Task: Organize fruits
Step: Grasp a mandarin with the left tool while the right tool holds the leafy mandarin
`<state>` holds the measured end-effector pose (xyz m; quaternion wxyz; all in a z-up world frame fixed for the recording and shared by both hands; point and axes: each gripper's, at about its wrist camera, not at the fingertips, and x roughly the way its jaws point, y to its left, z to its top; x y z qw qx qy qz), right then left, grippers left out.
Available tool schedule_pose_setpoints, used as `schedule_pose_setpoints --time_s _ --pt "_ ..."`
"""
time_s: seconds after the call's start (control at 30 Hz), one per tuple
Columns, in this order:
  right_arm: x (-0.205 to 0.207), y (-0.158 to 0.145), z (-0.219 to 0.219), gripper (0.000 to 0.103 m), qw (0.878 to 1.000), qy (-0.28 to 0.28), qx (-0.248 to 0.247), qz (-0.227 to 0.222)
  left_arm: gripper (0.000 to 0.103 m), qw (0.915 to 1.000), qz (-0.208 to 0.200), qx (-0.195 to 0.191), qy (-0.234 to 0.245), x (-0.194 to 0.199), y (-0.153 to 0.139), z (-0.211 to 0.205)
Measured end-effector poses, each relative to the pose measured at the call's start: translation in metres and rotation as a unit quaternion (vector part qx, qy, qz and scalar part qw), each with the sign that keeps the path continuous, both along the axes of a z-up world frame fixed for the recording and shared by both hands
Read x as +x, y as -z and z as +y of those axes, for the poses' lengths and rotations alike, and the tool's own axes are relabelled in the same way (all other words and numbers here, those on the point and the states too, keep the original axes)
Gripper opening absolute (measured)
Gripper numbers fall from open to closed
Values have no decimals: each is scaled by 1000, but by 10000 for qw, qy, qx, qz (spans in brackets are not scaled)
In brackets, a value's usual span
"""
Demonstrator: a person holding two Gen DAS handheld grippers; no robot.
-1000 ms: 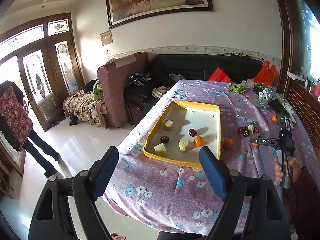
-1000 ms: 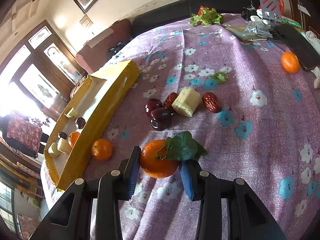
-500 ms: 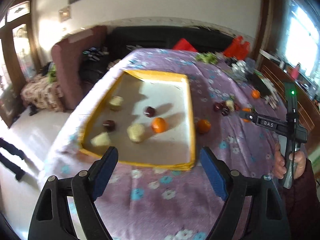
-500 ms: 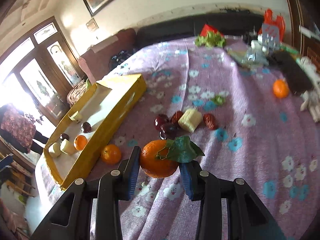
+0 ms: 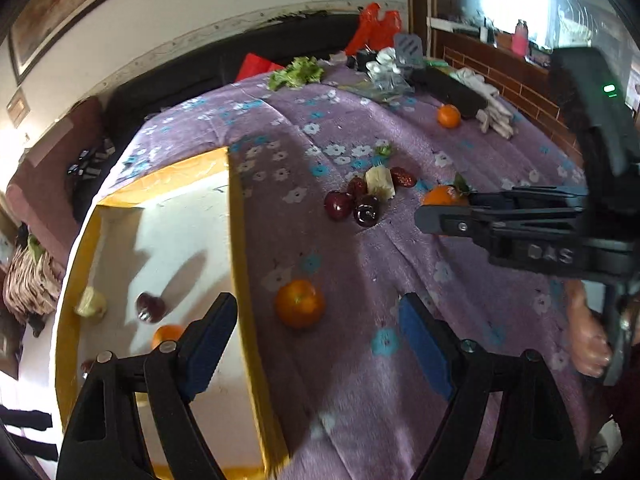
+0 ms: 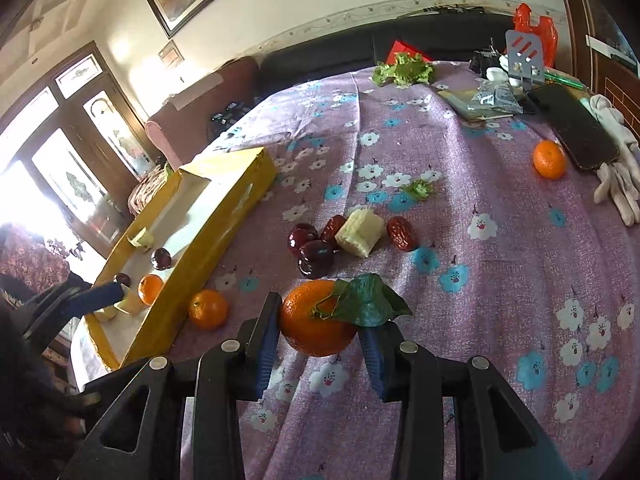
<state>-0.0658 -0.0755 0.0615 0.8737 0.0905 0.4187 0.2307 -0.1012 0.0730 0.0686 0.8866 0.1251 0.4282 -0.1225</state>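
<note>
Only the right wrist view shows the right gripper (image 6: 318, 330) pinching a leafy orange (image 6: 316, 322) above the counter (image 6: 500, 264). The left view shows the left gripper (image 5: 316, 334), fingers spread and lately narrowing, empty over a loose orange (image 5: 299, 303) beside the tray (image 5: 240, 240), and "DAS" on the right tool.

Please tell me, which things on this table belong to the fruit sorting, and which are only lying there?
For the job:
- yellow tray
- leafy orange held in the right tool
- orange beside the tray
- far orange
- cherries
- red dates

Lying about:
- phone
- white gloves
- lettuce
- spatula
</note>
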Motion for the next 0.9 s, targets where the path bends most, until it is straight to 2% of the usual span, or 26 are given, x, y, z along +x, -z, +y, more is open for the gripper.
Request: schedule_pose_setpoints --time_s 0.03,0.1,0.13,0.2,0.3,0.37,0.43,0.53,0.67,0.83,0.9 --pt "0 -1 0 42 10000 -13 1 -12 78 9999 105 29 50 8 6 -2" --pt "0 -1 0 42 10000 -10 -1 -17 60 9994 312 73 140 19 16 -2" --pt "0 -2 0 42 10000 -5 3 -13 56 9990 409 91 170 23 19 -2" --pt "0 -3 -2 42 10000 2 48 -6 52 9984 508 247 85 33 28 0" --pt "0 -4 -5 43 9999 1 109 -4 51 9978 658 108 68 40 33 5" --pt "0 -5 -5 43 9999 -23 132 -12 50 9977 638 197 85 39 34 4" --pt "0 -4 -4 43 9999 -45 109 -16 34 9967 595 542 110 37 40 -4" --pt "2 -2 -2 43 10000 -39 32 36 34 9961 495 722 135 33 45 -8" --pt "6 2 -3 43 9999 24 -85 69 33 9977 496 456 31 28 42 -2" --pt "13 16 6 47 9993 -90 -218 294 33 9988 383 286 -42 16 37 2" --pt "10 16 13 54 9994 -194 -198 212 33 9993 343 95 -111 9 31 9"
